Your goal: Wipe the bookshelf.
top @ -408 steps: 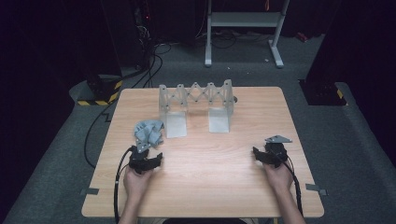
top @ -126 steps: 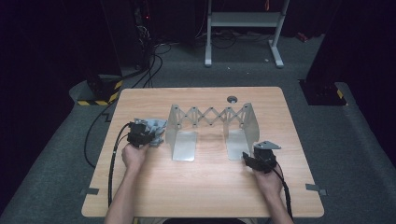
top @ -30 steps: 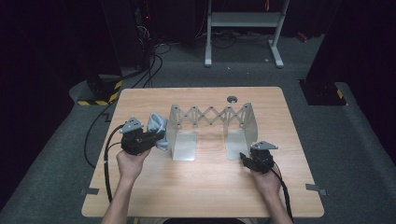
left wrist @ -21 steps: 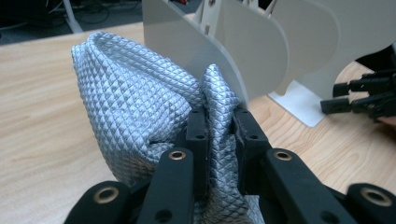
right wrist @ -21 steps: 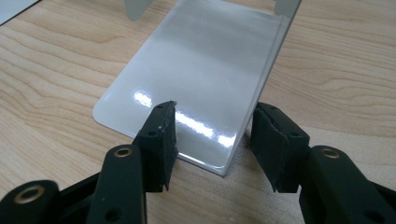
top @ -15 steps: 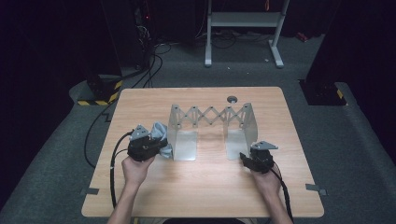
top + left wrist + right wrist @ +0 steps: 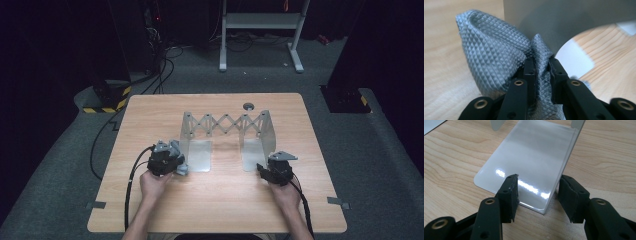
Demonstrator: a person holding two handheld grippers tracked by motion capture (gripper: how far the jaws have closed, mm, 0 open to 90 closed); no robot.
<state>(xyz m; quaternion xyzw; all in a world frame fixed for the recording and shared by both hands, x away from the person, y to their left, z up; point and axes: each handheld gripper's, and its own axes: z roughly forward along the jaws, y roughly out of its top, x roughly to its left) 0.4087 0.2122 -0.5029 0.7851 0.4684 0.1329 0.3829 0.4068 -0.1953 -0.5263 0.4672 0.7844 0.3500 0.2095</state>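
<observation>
rack [image 7: 226, 124] was placed mid-table [image 7: 210, 210] | cloth [image 7: 175, 150] was held just left of its left foot plate [image 7: 200, 156] | knob [image 7: 248, 106] was set behind rack

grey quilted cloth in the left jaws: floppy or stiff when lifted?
Likely floppy: the grey cloth bunches and folds where the left gripper pinches it. Probably light, since a small pinch holds the whole bundle. The quilted weave looks grippy, so slipping seems unlikely.
</observation>
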